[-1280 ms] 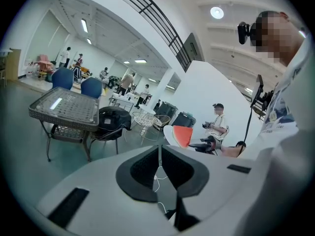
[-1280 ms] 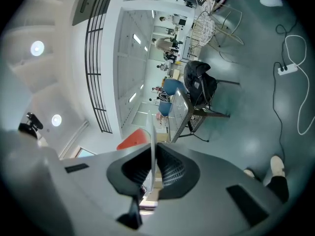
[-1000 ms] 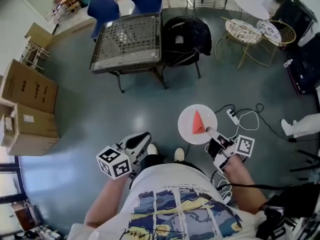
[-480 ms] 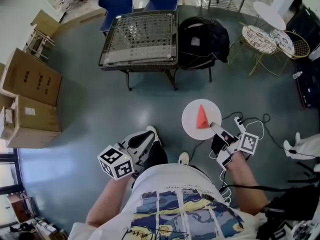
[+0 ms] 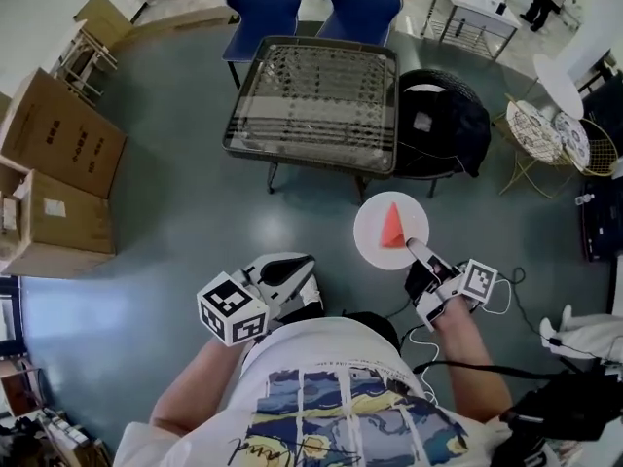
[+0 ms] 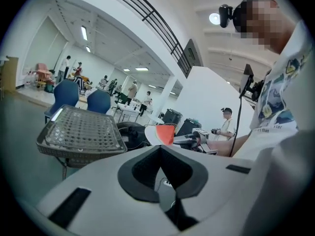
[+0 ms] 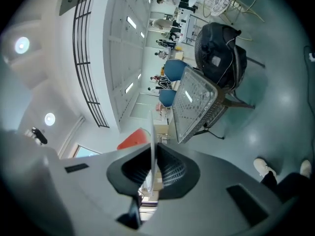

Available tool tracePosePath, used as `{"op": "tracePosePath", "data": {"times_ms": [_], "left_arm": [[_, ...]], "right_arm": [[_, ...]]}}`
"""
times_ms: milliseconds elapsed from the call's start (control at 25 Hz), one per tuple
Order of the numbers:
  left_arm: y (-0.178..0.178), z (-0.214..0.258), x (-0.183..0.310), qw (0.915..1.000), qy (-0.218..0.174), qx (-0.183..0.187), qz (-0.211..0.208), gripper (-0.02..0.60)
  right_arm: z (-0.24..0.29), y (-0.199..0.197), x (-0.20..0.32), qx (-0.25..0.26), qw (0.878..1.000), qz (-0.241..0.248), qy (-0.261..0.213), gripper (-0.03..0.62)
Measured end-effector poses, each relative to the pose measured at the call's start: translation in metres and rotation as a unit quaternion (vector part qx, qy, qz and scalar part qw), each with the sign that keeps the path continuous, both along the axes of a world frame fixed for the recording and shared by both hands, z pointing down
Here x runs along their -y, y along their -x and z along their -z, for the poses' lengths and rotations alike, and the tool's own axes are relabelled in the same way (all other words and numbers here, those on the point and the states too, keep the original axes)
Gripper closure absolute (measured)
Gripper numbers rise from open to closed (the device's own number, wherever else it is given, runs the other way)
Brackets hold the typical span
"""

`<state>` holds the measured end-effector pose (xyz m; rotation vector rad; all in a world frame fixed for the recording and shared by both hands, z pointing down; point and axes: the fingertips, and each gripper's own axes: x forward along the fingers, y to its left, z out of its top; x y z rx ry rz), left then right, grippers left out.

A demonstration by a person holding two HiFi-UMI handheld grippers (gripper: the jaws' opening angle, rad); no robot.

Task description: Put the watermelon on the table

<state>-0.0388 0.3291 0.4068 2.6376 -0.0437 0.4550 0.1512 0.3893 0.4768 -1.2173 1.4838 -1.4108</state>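
A red wedge of watermelon lies on a round white plate. My right gripper is shut on the plate's near rim and holds it level above the floor. In the right gripper view the plate shows edge-on between the pads, with the watermelon to its left. The mesh-topped table stands just beyond the plate. My left gripper hangs shut and empty at the lower left. In its own view it faces the table and the watermelon.
A black chair with a dark bag stands right of the table, close to the plate. Two blue chairs sit behind the table. Cardboard boxes line the left. Wire side tables and floor cables are at the right.
The person has walked toward the table, which now lies closer and more central. The plate with the watermelon stays in the right gripper; both grippers moved along.
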Motion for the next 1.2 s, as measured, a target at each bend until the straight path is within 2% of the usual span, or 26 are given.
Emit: {"op": "tracePosePath", "data": {"times_ms": [280,560,800,960,1200], "left_arm": [[0.049,0.004,0.088,0.9990,0.020,0.000,0.039,0.574],[0.057,-0.001,0.163,0.9945,0.042,-0.014,0.095,0.574],[0.042,-0.002,0.243,0.9896,0.030,0.012,0.140,0.572],[0.020,0.007,0.297,0.9852,0.029,0.023,0.167,0.572],[-0.011,0.009,0.373,0.9787,0.029,0.027,0.201,0.574]], "right_arm": [[-0.017,0.028,0.127,0.015,0.999,0.029,0.008,0.569],[-0.046,0.032,0.250,0.014,0.996,0.081,0.028,0.569],[-0.070,0.021,0.366,0.018,0.990,0.131,0.042,0.569],[-0.085,0.010,0.446,0.015,0.985,0.163,0.056,0.569],[-0.118,-0.011,0.553,0.007,0.982,0.182,0.056,0.569]]}}
